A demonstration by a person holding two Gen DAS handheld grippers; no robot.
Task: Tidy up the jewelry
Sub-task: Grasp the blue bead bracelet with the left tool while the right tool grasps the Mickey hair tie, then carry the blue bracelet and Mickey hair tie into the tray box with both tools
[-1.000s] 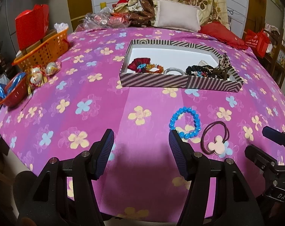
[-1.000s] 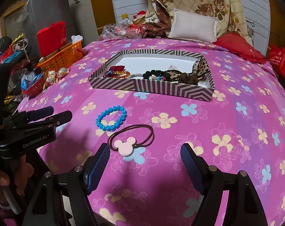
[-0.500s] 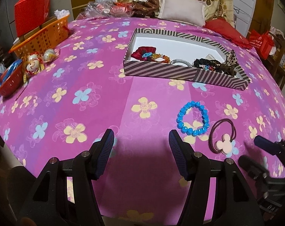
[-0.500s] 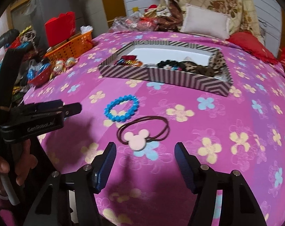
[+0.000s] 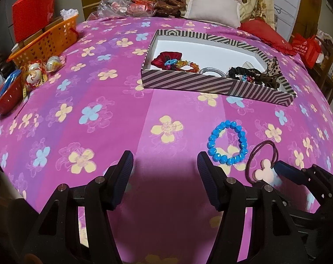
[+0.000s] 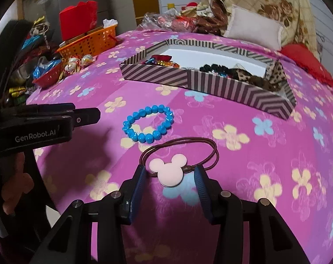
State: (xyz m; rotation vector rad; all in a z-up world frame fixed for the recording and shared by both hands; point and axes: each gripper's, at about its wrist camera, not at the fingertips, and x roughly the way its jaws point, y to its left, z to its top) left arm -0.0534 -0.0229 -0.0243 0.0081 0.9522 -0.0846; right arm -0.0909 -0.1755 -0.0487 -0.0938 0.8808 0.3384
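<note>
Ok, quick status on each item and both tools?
Mouse-shaped hair tie: flat on the cloth, between the right tool's fingers, not gripped.
Blue bead bracelet: on the cloth, outside the box.
Striped box: open, holding hair accessories.
Right tool: open.
Left tool: open, empty.

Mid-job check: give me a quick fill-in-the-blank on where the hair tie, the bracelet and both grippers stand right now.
1. The pink mouse-head charm lies between the fingers of the ____ gripper.
2. The bead bracelet on the cloth is ____ in colour.
3. The left gripper is open and holds ____.
4. The striped box lies ____ the bracelet, as seen from the grippers.

Missing words: right; blue; nothing; beyond
</note>
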